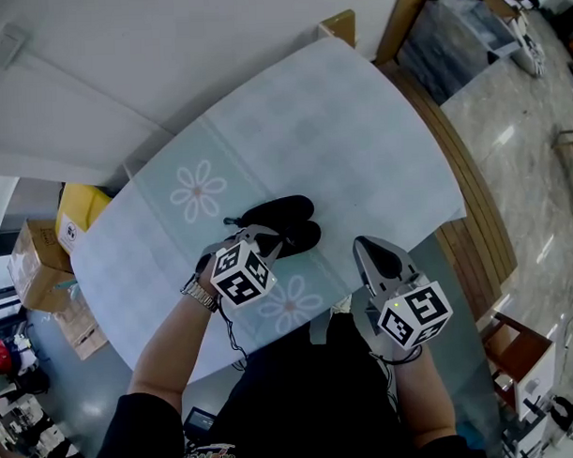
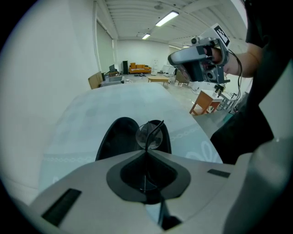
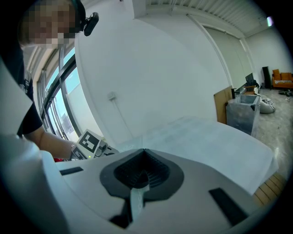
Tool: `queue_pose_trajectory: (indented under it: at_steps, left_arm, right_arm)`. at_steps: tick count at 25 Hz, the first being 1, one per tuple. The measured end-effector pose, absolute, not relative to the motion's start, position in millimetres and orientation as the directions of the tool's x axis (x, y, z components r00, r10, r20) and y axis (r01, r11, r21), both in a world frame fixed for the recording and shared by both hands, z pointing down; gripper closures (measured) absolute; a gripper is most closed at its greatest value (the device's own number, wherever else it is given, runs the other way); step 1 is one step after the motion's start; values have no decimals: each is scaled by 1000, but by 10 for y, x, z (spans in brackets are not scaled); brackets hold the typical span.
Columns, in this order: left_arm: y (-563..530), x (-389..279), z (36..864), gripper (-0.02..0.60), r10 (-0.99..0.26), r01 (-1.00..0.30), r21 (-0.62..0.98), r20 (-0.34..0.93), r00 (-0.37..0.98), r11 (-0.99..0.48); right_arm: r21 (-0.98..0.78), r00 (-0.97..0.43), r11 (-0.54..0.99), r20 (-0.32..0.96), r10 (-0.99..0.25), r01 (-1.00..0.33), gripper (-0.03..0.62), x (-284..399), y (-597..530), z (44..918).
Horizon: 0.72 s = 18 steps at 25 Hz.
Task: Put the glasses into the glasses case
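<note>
Black oval glasses case (image 1: 284,214) lies open on the pale flowered desk (image 1: 339,128). Left gripper (image 2: 147,151) pinches thin-framed clear-lens glasses (image 2: 149,135) at it; right gripper (image 3: 143,150) is pressed together, empty.

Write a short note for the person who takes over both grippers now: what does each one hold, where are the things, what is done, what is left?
Left gripper: shut on the glasses, holding them right at the open case.
Right gripper: jaws together, nothing in them, off to the side near the table edge.
Done: the case lies open on the table and the glasses are gripped.
Left: lay the glasses in the case, let go, then probably close the lid.
</note>
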<state>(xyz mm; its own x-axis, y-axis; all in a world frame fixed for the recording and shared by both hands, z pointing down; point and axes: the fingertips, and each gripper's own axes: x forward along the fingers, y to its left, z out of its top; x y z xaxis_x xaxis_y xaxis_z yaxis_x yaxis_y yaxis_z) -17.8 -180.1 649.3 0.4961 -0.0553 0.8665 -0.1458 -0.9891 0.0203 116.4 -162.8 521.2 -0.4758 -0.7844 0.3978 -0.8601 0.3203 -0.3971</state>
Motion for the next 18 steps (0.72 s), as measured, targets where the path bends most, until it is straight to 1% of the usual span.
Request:
queue_pose_trajectory:
  at_steps: [9,18]
  left_arm:
    - [-1752,-199,6615,551,2,-104,54,897,442,-993]
    - [-1731,-191,6669,551,27,-76,64,911,411,-995]
  right_arm:
    - [-405,-480,319,401,-780,-857,571,1155,-1629,5262]
    - [-409,-479,315,399,-782,-856,571,1177,-1616,5249]
